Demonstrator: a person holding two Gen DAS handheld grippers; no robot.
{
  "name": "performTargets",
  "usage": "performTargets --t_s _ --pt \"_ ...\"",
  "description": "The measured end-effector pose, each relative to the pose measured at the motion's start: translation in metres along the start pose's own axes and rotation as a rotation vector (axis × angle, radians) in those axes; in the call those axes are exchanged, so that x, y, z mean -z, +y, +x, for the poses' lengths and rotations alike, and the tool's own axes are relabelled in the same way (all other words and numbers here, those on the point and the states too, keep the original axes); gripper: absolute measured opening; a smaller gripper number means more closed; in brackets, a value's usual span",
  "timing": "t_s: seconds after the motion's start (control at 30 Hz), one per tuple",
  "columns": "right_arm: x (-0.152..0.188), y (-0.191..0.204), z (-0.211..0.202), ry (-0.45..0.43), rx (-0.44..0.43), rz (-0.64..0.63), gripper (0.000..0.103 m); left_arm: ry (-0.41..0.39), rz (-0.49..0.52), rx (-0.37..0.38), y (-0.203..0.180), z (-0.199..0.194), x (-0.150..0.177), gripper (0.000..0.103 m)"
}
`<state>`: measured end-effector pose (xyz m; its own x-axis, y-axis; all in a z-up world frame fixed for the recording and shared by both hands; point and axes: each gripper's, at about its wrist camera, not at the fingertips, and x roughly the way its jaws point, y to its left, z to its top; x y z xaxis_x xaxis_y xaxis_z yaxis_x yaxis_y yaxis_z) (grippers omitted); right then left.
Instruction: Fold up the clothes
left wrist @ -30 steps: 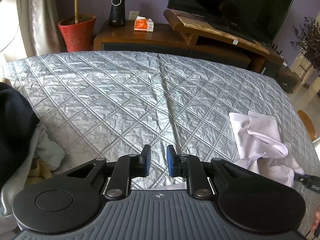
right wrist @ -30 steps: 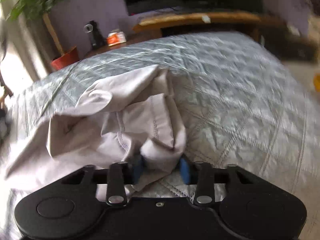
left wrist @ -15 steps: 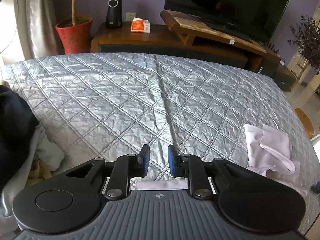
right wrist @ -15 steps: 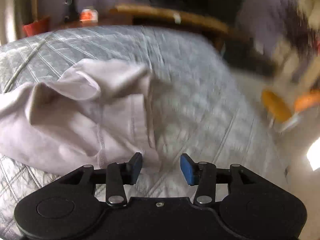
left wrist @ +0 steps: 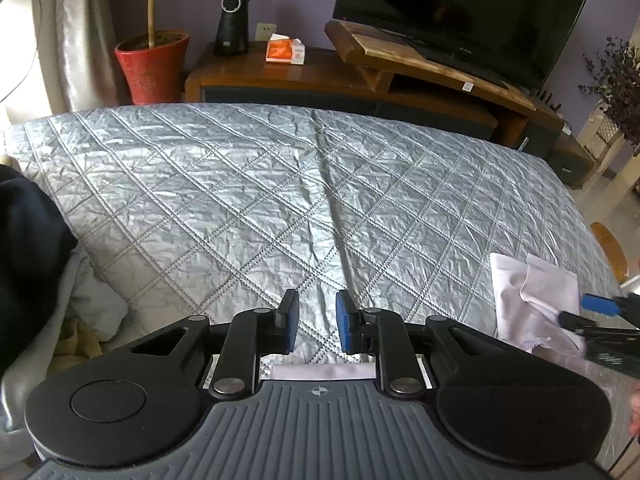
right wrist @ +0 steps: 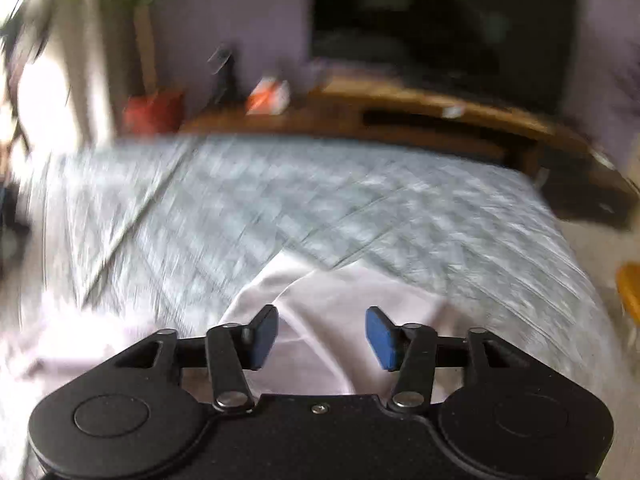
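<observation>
Just ahead of the right gripper, whose jaws stood wide apart with nothing between them, the pale garment lay bunched and creased near the right edge of the bed, though blur left its outline unclear. Farther left, the left gripper hung over bare quilt well apart from the garment, its jaws also parted and empty. Folding this piece well would probably call for finding a clean hem or corner, pinching only one layer, and spreading it flat toward the open middle of the bed.
</observation>
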<state>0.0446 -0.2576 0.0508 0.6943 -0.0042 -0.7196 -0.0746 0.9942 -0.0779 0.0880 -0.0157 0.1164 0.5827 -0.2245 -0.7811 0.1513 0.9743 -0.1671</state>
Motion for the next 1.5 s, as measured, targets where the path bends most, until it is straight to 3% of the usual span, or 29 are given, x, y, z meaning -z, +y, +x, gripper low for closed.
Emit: performTargets --t_s 0.1,0.23,0.3,0.37,0.43,0.53,0.67,0.93,1.0,1.03,1.07,1.1,1.13,1.27,1.37,1.5 --pt "-0.006 0.017 0.028 0.076 0.025 -0.129 0.048 -0.002 0.003 0.002 0.0 -0.001 0.001 0.026" --pt "-0.013 0.011 0.032 0.066 0.024 -0.087 0.045 -0.003 -0.009 0.002 0.004 -0.002 0.0 0.026" --pt "-0.016 0.008 0.034 0.061 0.024 -0.066 0.035 -0.003 -0.013 0.002 0.005 -0.002 -0.001 0.026" --pt "-0.02 0.005 0.036 0.055 0.023 -0.044 0.011 -0.004 -0.014 0.002 0.006 -0.003 -0.001 0.026" --pt "-0.023 0.002 0.038 0.05 0.023 -0.023 0.004 -0.005 -0.017 0.003 0.007 -0.004 -0.001 0.027" --pt "-0.031 -0.004 0.039 0.033 0.013 0.021 0.003 -0.012 -0.038 -0.003 0.013 -0.006 -0.002 0.027" --pt "-0.074 -0.001 0.018 -0.109 -0.084 0.149 0.003 -0.031 -0.085 -0.014 0.024 -0.012 -0.006 0.027" --pt "-0.178 0.065 -0.006 -0.343 -0.391 0.233 0.004 -0.053 -0.184 -0.039 0.051 -0.021 -0.011 0.027" --pt "-0.196 0.088 -0.002 -0.348 -0.477 0.222 0.005 -0.061 -0.2 -0.048 0.058 -0.024 -0.012 0.027" --pt "-0.203 0.097 0.002 -0.335 -0.513 0.218 0.009 -0.062 -0.211 -0.048 0.061 -0.025 -0.013 0.027" --pt "-0.207 0.105 0.009 -0.307 -0.541 0.223 0.029 -0.063 -0.217 -0.048 0.064 -0.026 -0.014 0.027" --pt "-0.209 0.112 0.013 -0.288 -0.549 0.224 0.041 -0.064 -0.22 -0.05 0.066 -0.027 -0.015 0.027" --pt "-0.208 0.115 0.01 -0.304 -0.502 0.213 0.053 -0.067 -0.219 -0.054 0.067 -0.028 -0.015 0.028" --pt "-0.167 0.123 -0.017 -0.301 -0.416 0.145 0.052 -0.076 -0.227 -0.067 0.078 -0.033 -0.017 0.031" --pt "-0.101 0.146 -0.038 -0.233 -0.382 -0.071 0.052 -0.068 -0.231 -0.061 0.085 -0.035 -0.017 0.037" --pt "-0.004 0.196 -0.054 -0.054 -0.405 -0.379 0.052 -0.089 -0.203 -0.098 0.086 -0.037 -0.014 0.044"
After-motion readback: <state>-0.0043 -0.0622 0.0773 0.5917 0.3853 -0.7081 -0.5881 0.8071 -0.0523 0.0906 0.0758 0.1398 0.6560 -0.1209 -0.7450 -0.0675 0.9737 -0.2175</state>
